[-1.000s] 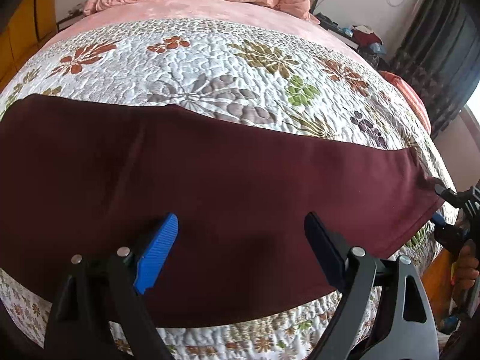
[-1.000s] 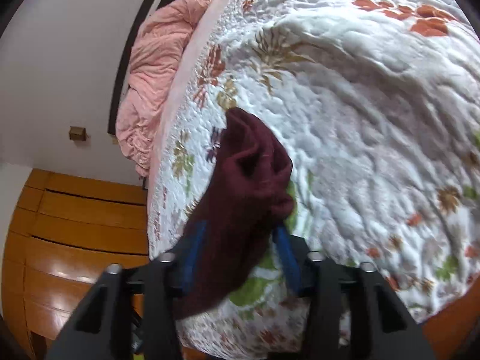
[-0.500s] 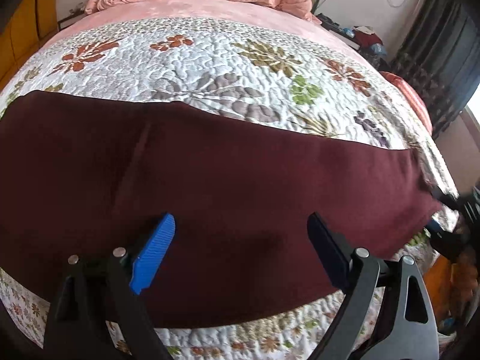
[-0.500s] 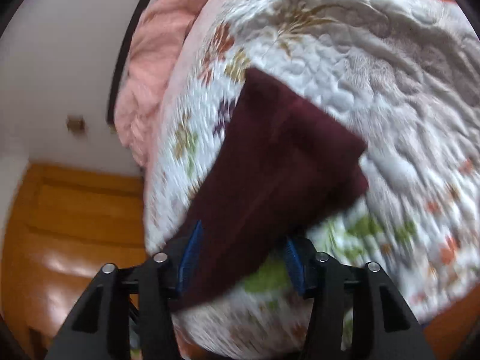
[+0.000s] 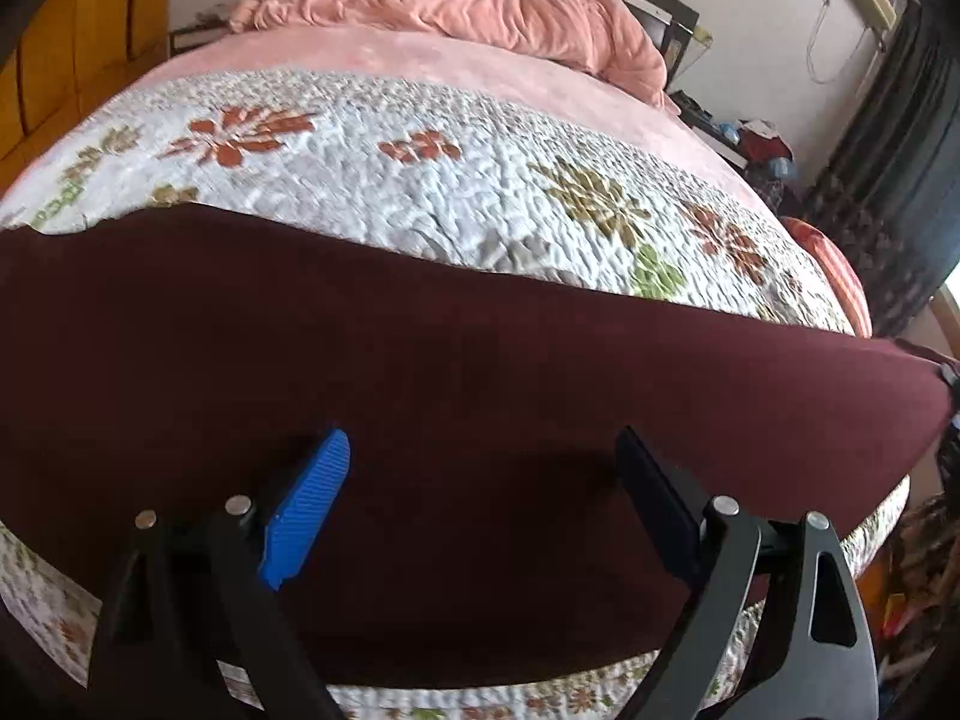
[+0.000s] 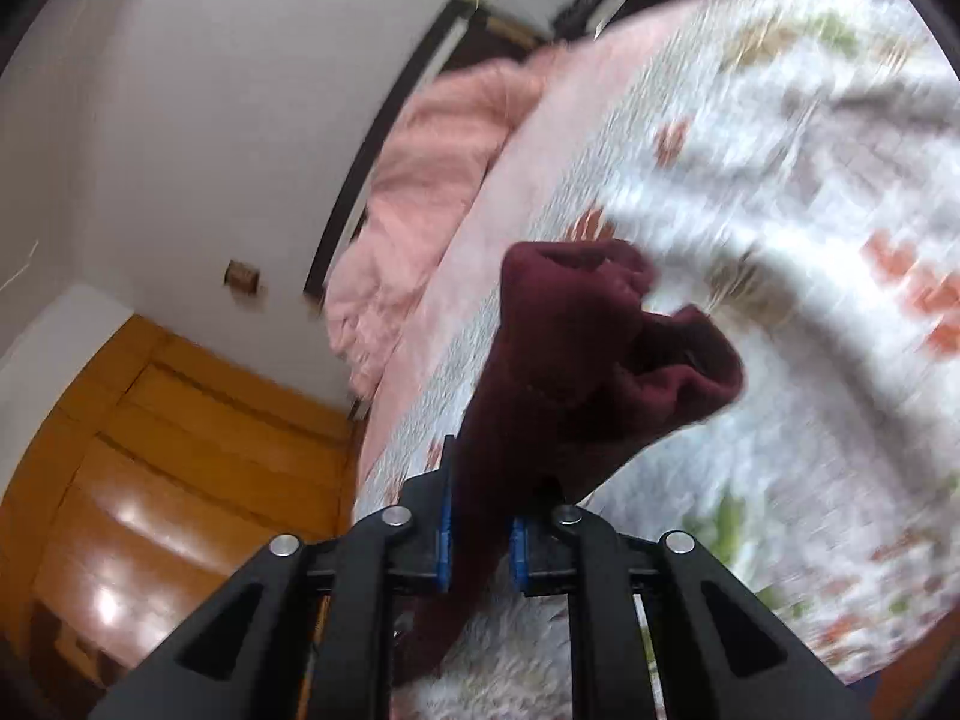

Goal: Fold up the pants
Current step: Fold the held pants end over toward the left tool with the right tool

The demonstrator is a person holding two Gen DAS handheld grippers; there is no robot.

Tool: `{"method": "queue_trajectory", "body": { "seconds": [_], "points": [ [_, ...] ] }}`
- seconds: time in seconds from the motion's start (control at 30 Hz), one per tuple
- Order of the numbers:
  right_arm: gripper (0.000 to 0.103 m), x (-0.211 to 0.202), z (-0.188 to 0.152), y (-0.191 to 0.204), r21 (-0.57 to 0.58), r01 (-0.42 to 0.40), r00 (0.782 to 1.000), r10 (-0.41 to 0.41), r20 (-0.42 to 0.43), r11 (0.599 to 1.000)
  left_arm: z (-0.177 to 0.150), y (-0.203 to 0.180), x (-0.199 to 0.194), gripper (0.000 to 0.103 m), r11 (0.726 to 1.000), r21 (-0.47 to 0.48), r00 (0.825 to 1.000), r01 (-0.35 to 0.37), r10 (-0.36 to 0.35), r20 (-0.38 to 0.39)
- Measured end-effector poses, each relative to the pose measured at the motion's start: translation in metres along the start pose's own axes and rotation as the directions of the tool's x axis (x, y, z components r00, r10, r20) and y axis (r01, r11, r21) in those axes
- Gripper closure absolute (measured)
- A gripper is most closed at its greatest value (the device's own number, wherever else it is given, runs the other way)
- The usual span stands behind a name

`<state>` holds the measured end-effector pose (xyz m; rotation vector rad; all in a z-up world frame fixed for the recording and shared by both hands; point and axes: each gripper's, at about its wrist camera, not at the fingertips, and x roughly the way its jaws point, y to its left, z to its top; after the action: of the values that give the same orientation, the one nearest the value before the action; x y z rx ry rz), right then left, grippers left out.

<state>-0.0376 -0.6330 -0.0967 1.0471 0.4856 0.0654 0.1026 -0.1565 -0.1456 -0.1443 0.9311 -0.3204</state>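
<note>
A: What is the right claw point(image 6: 480, 531) doing?

B: It is pinching a bunched end of the maroon pants point(image 6: 576, 372), lifting it above the quilt point(image 6: 780, 180).

A: And the left claw point(image 5: 480, 480)?

B: It is hanging spread wide, gripping nothing, over the pants point(image 5: 420, 372) that are lying stretched left to right across the near part of the bed, with a pink blanket point(image 5: 468, 0) heaped at the far end.

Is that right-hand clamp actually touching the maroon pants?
Touching. The right wrist view shows the right gripper with both blue pads pressed against a bunched end of the maroon pants.
</note>
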Motion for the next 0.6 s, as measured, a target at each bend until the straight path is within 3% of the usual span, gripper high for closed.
{"method": "queue_trajectory", "body": {
  "seconds": [0.07,0.13,0.17,0.2,0.23,0.3,0.37,0.4,0.43,0.47,0.5,0.53,0.6],
  "points": [
    [0.089,-0.008,0.004,-0.026,0.047,0.13,0.991,-0.131,0.009,0.99,-0.004,0.002,0.013,0.012,0.999,0.025,0.998,-0.037,0.038,-0.044],
    [0.089,0.001,0.0,-0.065,0.11,0.278,0.959,-0.271,-0.079,0.954,-0.014,0.004,0.039,0.011,0.994,0.065,0.986,-0.084,0.093,-0.138],
    [0.089,0.009,-0.007,-0.085,0.135,0.351,0.933,-0.334,-0.135,0.927,-0.021,-0.001,0.043,0.009,0.985,0.135,0.987,-0.11,0.125,-0.104],
    [0.089,0.012,-0.012,-0.096,0.142,0.379,0.921,-0.357,-0.157,0.914,-0.025,-0.006,0.043,0.009,0.975,0.179,0.986,-0.133,0.148,-0.071],
    [0.089,0.013,-0.016,-0.105,0.153,0.365,0.927,-0.343,-0.153,0.918,-0.027,-0.009,0.042,0.009,0.97,0.195,0.986,-0.143,0.158,-0.061],
    [0.089,0.006,-0.017,-0.111,0.205,0.289,0.956,-0.269,-0.119,0.935,-0.022,-0.003,0.036,0.009,0.985,0.141,0.99,-0.104,0.116,-0.08],
    [0.088,0.004,-0.015,-0.103,0.193,0.265,0.963,-0.251,-0.095,0.945,-0.017,0.005,0.026,0.009,0.996,0.064,0.995,-0.059,0.064,-0.073],
    [0.088,0.006,-0.014,-0.097,0.166,0.283,0.958,-0.271,-0.091,0.945,-0.016,0.008,0.025,0.009,0.997,0.052,0.996,-0.054,0.058,-0.07],
    [0.088,0.01,-0.013,-0.091,0.13,0.338,0.94,-0.326,-0.103,0.932,-0.017,0.01,0.03,0.009,0.996,0.061,0.993,-0.065,0.07,-0.091],
    [0.088,0.013,-0.013,-0.088,0.105,0.392,0.917,-0.379,-0.123,0.914,-0.019,0.009,0.041,0.007,0.99,0.118,0.987,-0.074,0.09,-0.135],
    [0.088,0.016,-0.012,-0.087,0.101,0.428,0.9,-0.413,-0.139,0.898,-0.021,0.002,0.042,0.007,0.984,0.16,0.987,-0.083,0.104,-0.124],
    [0.088,0.017,-0.011,-0.085,0.115,0.434,0.898,-0.419,-0.137,0.893,-0.02,-0.001,0.04,0.007,0.979,0.183,0.987,-0.088,0.11,-0.119],
    [0.088,0.013,-0.007,-0.064,0.077,0.414,0.908,-0.406,-0.102,0.907,-0.016,0.004,0.034,0.007,0.991,0.13,0.989,-0.038,0.056,-0.139]
  ]
}}
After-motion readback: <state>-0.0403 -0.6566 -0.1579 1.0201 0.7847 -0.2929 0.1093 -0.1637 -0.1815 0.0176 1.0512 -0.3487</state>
